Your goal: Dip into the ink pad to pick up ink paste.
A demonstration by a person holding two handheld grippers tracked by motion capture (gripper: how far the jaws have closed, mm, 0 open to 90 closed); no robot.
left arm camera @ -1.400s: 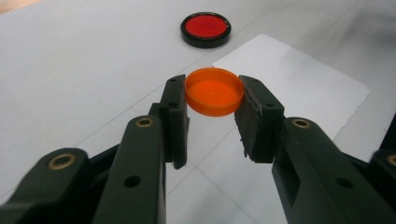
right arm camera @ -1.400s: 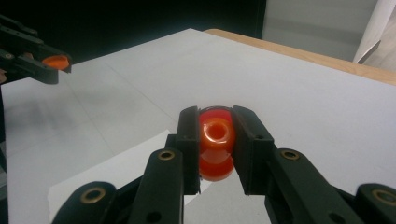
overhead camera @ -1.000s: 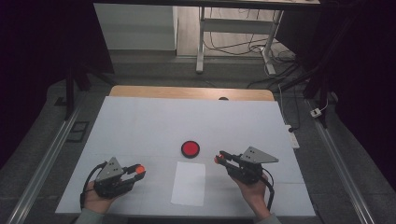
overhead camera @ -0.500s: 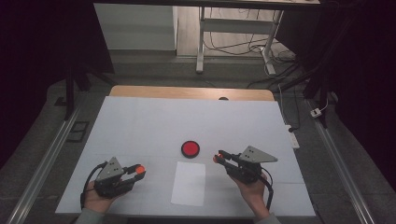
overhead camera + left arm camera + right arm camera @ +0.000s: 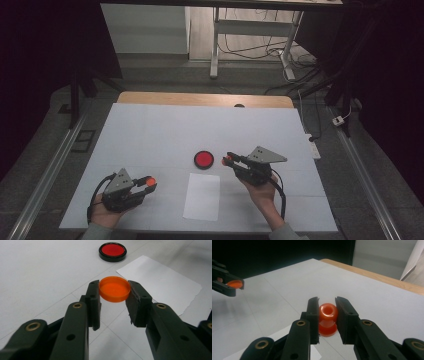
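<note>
1. In the high view we see the left gripper (image 5: 148, 182) low on the white table (image 5: 150, 135), at about 7 o'clock from the table's middle, held in the person's left hand (image 5: 102, 212).
2. Its jaws are clamped on an orange cap (image 5: 114, 289); in the left gripper view the cap sits level between the two pads, open side up, raised just above the table.
3. The right gripper (image 5: 228, 160) sits at about 4 o'clock from the table's middle, held in the right hand (image 5: 262, 192), with its grey three-cornered plate (image 5: 266, 155) on top.
4. Its jaws are clamped on a small orange bottle (image 5: 327, 319); in the right gripper view the bottle's open mouth faces the camera and the pads press on both its sides.
5. A black disc with a red face (image 5: 204, 159) lies flat on the table, just beside the right gripper's tips at their 9 o'clock, apart from them.
6. A white sheet of paper (image 5: 202, 196) lies flat at 6 o'clock from the disc, between the two hands and touching neither gripper.
7. From the right gripper view, the left gripper with its cap shows at 10 o'clock, well apart from the bottle.
</note>
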